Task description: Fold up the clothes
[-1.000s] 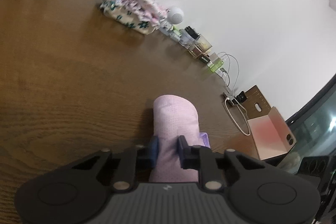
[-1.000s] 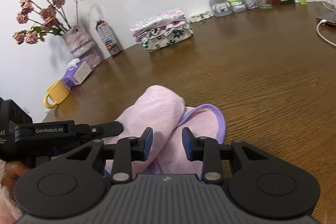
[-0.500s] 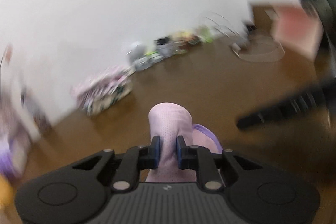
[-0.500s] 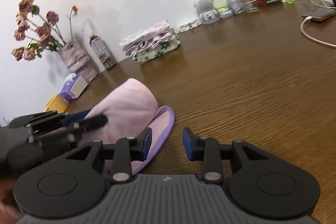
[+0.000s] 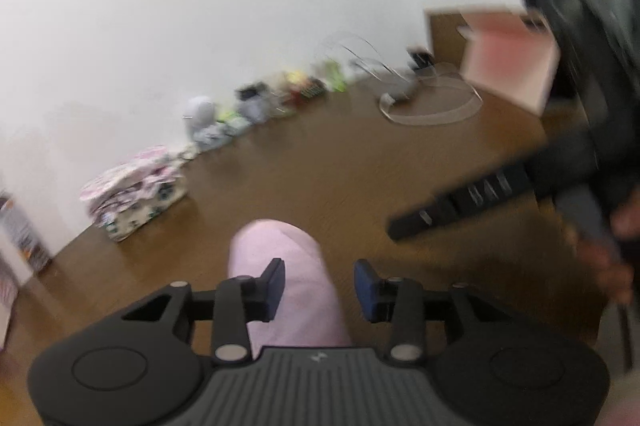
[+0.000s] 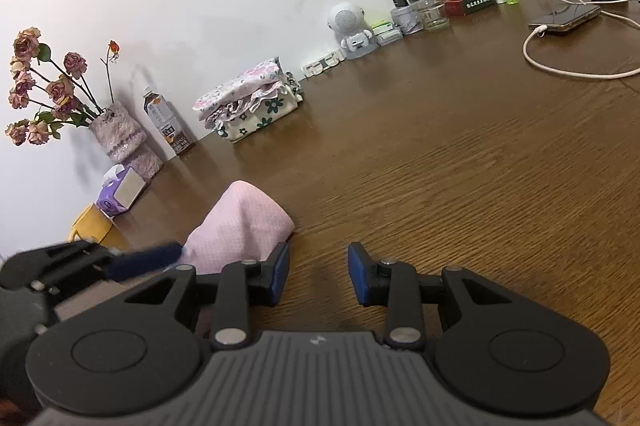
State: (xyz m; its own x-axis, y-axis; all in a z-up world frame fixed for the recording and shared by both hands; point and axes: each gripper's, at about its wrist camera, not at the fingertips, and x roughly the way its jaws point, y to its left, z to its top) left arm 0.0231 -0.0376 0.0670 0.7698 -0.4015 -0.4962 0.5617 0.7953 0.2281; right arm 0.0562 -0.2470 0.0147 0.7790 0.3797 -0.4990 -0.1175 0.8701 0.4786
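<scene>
The pink garment (image 5: 286, 278) lies bundled on the brown table (image 6: 460, 166), between the left gripper (image 5: 319, 284) jaws, which are opening and no longer pinch it. The right gripper (image 6: 318, 274) hangs just beside it, fingers parted around nothing.

Pink dotted garment (image 6: 240, 226), folded into a bundle, on wooden table (image 6: 440, 166)

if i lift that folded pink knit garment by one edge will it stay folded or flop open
The folded pink dotted-knit garment would probably flop open: its soft rounded fold sags instead of creasing. It looks light and likely to drag, not slide, on the brown wooden table. The left claw is opening around it.
</scene>
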